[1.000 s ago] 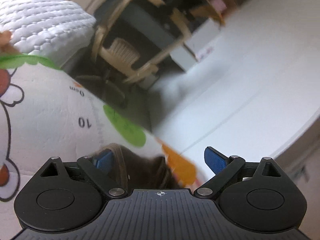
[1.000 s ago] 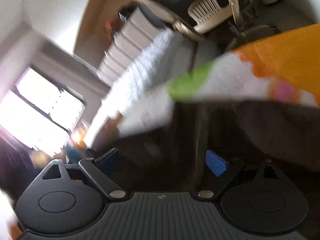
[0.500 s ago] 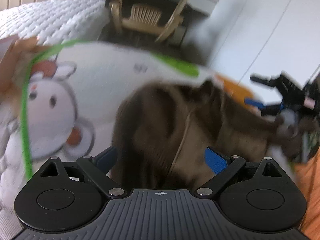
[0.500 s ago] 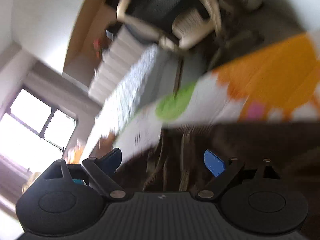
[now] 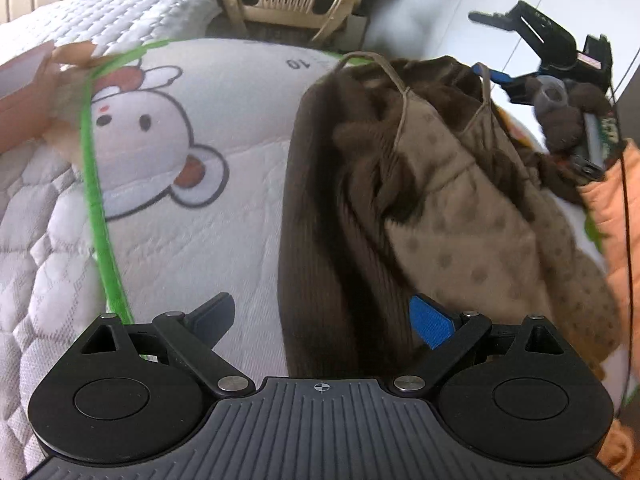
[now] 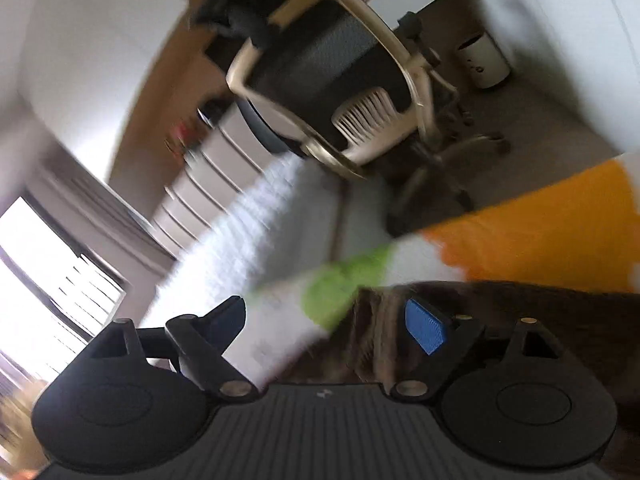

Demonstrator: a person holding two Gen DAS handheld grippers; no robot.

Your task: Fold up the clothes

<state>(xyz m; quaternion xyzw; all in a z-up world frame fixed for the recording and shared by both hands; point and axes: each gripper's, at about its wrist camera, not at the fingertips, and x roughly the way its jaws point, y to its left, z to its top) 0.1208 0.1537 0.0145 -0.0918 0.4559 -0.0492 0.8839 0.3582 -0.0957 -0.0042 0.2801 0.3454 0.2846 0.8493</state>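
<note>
Brown clothes [image 5: 360,216] bunched on a cartoon play mat [image 5: 192,184], not folded flat.

The heap is seen just ahead of the left gripper [image 5: 320,320], a little to its right, with its long side running away from that gripper. The fingers are spread wide and nothing is held. The right gripper [image 6: 324,320] is also spread wide and empty, at the far end of the heap, so both are close. A quilted bed [image 5: 120,12] and a chair [image 6: 352,92] are seen behind.
</note>
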